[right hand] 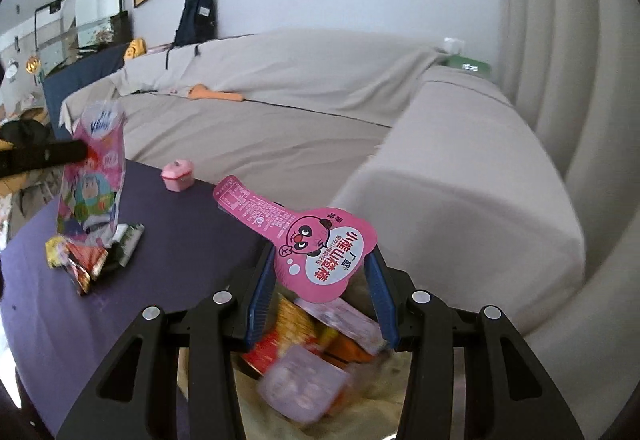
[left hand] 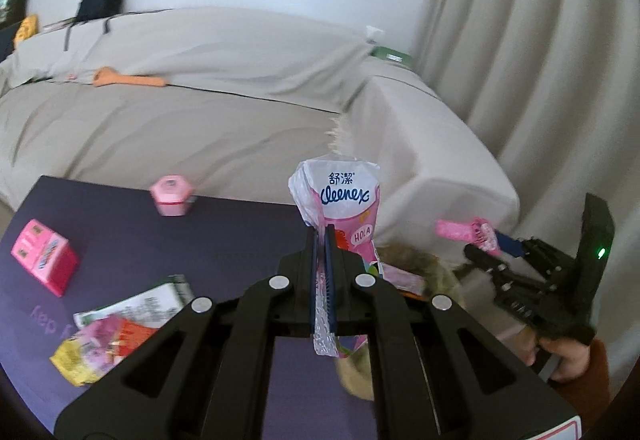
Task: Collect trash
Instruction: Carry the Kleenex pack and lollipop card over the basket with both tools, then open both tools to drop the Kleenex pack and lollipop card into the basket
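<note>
While the left gripper (left hand: pixel 322 240) pinches a Kleenex tissue wrapper (left hand: pixel 340 196) above the purple table (left hand: pixel 240 232), the right gripper (right hand: pixel 320 272), jaws partly apart, clamps a pink snack card (right hand: pixel 320 252); loose wrappers (left hand: pixel 108 336) lie at eight o'clock.

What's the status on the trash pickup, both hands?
Left hand-held gripper shut on Kleenex wrapper. Right hand-held gripper shut on pink card, above trash bin. More wrappers on table.

Soft daylight, fisheye warp, motion blur
</note>
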Available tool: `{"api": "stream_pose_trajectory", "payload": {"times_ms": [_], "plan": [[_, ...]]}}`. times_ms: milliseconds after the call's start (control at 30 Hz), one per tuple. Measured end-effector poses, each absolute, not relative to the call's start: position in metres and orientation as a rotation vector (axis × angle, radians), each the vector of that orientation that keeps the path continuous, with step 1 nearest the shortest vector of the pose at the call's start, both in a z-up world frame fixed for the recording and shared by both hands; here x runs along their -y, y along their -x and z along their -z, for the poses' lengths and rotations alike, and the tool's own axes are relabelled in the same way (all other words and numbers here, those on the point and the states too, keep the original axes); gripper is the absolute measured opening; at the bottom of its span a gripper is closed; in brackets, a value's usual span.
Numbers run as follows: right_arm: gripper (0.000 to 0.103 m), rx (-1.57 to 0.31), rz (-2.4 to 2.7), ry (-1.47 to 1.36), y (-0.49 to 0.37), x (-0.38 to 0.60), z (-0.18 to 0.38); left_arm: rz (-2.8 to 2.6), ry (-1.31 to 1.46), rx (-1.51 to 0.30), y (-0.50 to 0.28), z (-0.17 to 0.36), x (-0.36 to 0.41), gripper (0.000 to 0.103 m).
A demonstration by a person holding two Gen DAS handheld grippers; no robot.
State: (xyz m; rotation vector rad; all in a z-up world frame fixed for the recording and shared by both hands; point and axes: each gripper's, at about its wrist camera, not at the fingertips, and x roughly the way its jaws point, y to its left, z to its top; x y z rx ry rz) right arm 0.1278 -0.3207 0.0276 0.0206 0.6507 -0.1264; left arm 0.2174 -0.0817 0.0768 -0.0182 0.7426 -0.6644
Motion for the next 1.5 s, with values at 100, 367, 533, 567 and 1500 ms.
{"api": "stream_pose_trajectory", "payload": {"times_ms": [100,367,533,567,1500], "plan": [[0.042,-0.660,0.146,-0.022,-0.117,0.329,-0.017,0.703,-0.006,-0.739,-0.210,-0.080,0.105,0.003],[0.043,-0.674,0.140,-0.087,-0.103,0.347,0.005,0.766,-0.049,-0.750,-0.196,-0.077,0.143,0.003],[0.043,-0.694,0.119,-0.122,-0.104,0.349,0.020,0.777,-0.057,-0.763,-0.195,-0.070,0.149,0.003],[0.043,-0.699,0.113,-0.129,-0.104,0.348,0.024,0.776,-0.061,-0.765,-0.196,-0.069,0.149,0.003],[0.061,-0.760,0.139,-0.196,-0.095,0.362,0.066,0.794,-0.022,-0.930,-0.215,-0.001,0.160,0.003]]}}
